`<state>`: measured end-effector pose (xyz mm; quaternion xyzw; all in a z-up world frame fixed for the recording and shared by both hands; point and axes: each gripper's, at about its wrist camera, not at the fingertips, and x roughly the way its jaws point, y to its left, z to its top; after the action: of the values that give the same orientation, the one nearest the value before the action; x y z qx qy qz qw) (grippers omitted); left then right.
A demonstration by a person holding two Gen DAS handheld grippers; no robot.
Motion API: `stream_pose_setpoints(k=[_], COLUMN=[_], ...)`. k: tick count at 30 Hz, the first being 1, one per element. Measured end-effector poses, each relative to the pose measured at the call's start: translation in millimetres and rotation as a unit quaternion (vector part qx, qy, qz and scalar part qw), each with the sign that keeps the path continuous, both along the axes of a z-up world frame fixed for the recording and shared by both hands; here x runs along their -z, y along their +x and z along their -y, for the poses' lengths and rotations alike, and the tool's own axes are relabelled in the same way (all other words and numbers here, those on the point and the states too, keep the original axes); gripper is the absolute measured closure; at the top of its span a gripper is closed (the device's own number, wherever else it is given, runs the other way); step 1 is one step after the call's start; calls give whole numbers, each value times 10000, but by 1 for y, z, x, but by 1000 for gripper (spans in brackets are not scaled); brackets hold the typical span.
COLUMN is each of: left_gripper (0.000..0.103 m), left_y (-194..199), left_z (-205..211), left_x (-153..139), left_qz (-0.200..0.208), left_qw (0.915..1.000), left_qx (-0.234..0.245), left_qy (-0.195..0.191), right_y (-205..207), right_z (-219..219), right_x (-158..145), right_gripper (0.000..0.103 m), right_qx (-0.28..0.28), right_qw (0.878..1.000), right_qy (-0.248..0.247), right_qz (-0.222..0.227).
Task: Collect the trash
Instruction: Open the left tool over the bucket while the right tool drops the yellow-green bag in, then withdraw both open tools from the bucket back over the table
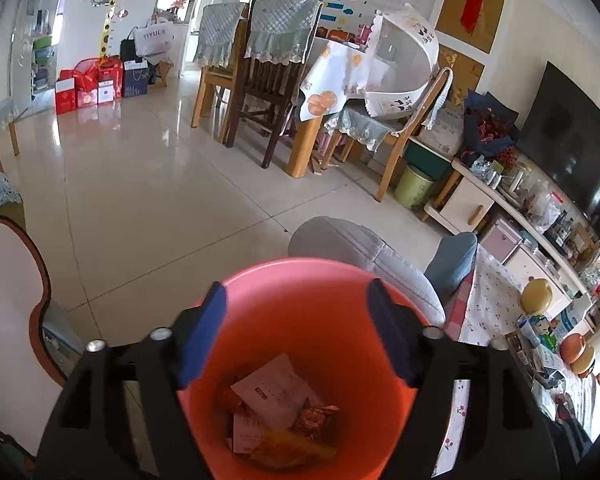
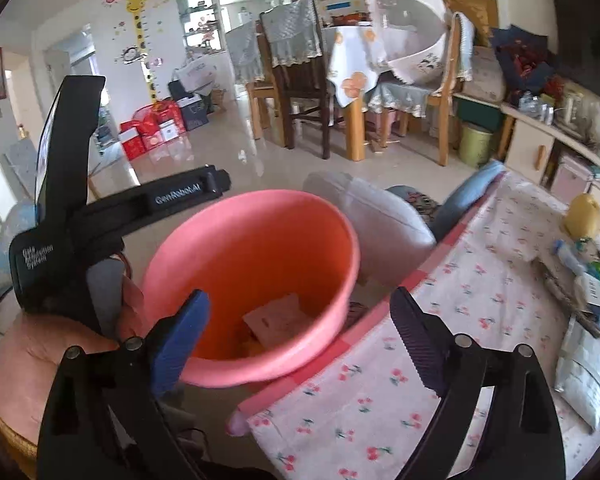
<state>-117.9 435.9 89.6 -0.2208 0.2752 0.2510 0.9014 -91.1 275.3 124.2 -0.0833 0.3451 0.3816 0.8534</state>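
Observation:
A pink plastic bin (image 1: 300,280) stands right below my left gripper (image 1: 296,332). The gripper's blue pads are spread wide over the bin's mouth, with nothing between them. Inside the bin lie a white paper slip (image 1: 276,392), crumpled foil wrappers (image 1: 316,420) and a yellow wrapper (image 1: 288,448). In the right wrist view the bin (image 2: 240,240) sits beside the cloth-covered table (image 2: 460,300). My right gripper (image 2: 300,300) hangs open and empty over the bin's near rim. The paper slip (image 2: 280,320) shows between its fingers. The left gripper's black housing (image 2: 72,184) stands at the bin's left.
A grey cushion (image 1: 360,248) and a blue one (image 1: 452,260) lie behind the bin. Packets and a yellow toy (image 2: 584,212) sit on the table's right side. Dining chairs (image 1: 268,92), a green bucket (image 1: 414,188) and a TV cabinet (image 1: 472,204) stand farther back.

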Motion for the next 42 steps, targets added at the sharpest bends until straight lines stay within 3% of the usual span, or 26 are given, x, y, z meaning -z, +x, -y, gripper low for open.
stream_pose_setpoints(k=[5,12,15,22,31,42], left_gripper=[17,17,17,16,16,16], left_y=[5,8,10,20,43,52], left_z=[12,33,46,73,108,138], left_x=[-2,-8,-13,-18,-11,-9], left_qz=[-57,201,417,493,-43,-46], left_qw=[9998,9984,9959,9912,9881,9831], left_qx=[95,313,573,973,1354,1709], left_qy=[185,425,561,744,732,661], right_y=[-2,-6,-10,-19,-30,-32], right_z=[24,52,64,90,112,149], right_x=[1,6,7,6,12,16], right_gripper=[9,9,9,7,5,5], right_qx=[234,384,429,470,468,694], right_qw=[9997,9991,9987,9964,9936,9935], right_qy=[-49,-111,-113,-151,-397,-276], right_qz=[62,109,233,691,952,864])
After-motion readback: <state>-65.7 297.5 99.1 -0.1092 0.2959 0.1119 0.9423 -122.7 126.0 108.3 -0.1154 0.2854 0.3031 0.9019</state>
